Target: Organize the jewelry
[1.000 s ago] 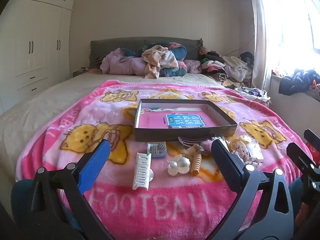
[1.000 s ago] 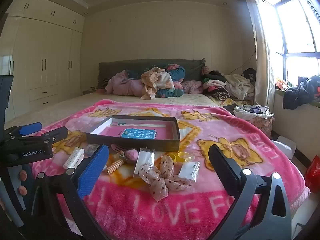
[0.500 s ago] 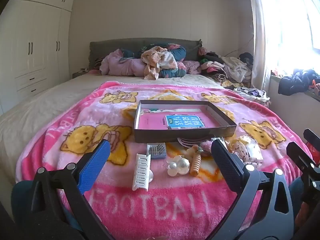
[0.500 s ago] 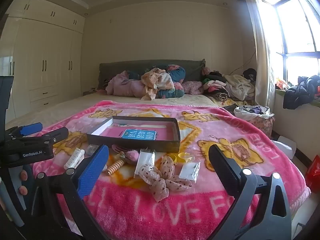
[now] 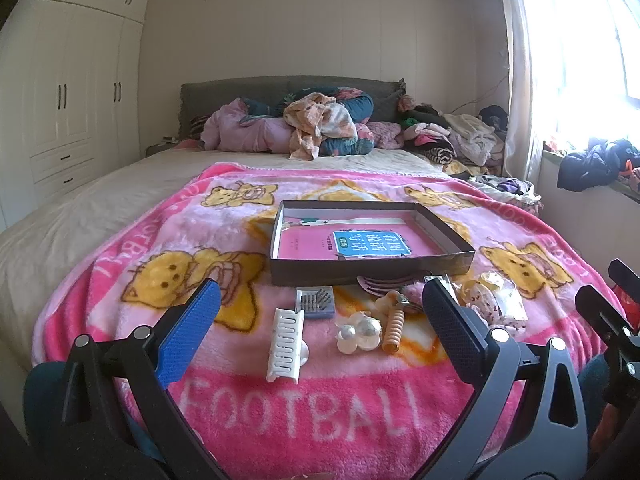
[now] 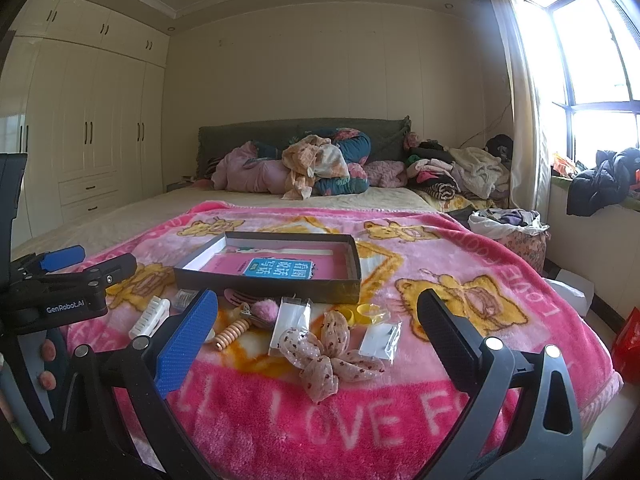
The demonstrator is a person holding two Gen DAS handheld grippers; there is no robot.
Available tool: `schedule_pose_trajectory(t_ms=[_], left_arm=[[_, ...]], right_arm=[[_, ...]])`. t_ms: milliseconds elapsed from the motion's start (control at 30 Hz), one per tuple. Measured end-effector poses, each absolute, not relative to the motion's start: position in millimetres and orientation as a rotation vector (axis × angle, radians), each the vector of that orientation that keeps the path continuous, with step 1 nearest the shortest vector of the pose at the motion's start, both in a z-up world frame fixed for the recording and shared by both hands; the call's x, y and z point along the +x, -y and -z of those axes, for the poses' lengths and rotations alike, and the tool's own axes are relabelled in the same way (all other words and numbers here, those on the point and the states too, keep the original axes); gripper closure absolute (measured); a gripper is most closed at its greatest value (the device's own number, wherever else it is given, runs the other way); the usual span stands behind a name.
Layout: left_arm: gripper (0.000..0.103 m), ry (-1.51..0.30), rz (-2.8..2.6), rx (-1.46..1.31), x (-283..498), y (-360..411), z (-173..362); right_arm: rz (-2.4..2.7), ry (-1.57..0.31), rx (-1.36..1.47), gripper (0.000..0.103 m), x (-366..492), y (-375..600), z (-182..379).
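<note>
Blanket point(image 5: 320, 408) bare on the near side of the box point(image 5: 372, 270). Clips, bow point(image 6: 332, 356), packets crowd box's near wall. Box interior open from above.

Each gripper was built from black plastic arms joined by round silver screws. On the left gripper point(image 5: 320, 328), the pad point(image 5: 188, 334) left of the gap was faced in textured blue, the one opposite in dark dimpled rubber. The right gripper point(image 6: 318, 336) was made alike. White "GenRobot.AI" lettering was printed on the left gripper's black body, seen from the right wrist.
</note>
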State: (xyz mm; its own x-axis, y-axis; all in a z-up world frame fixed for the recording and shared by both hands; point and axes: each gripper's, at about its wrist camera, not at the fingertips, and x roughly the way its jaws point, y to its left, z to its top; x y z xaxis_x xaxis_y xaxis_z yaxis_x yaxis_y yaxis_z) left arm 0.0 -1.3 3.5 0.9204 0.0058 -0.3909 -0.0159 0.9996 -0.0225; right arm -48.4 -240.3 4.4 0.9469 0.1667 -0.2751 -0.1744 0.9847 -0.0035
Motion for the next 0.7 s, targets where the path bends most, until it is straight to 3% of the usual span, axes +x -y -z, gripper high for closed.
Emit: schedule_pose_trajectory(t_ms=[700], left_arm=[[0.010,-0.399,-0.012,-0.026,0.2,3.6,-7.0]], right_arm=[[-0.171,-0.282,-0.025,0.006,-47.7,240.6,-3.4]])
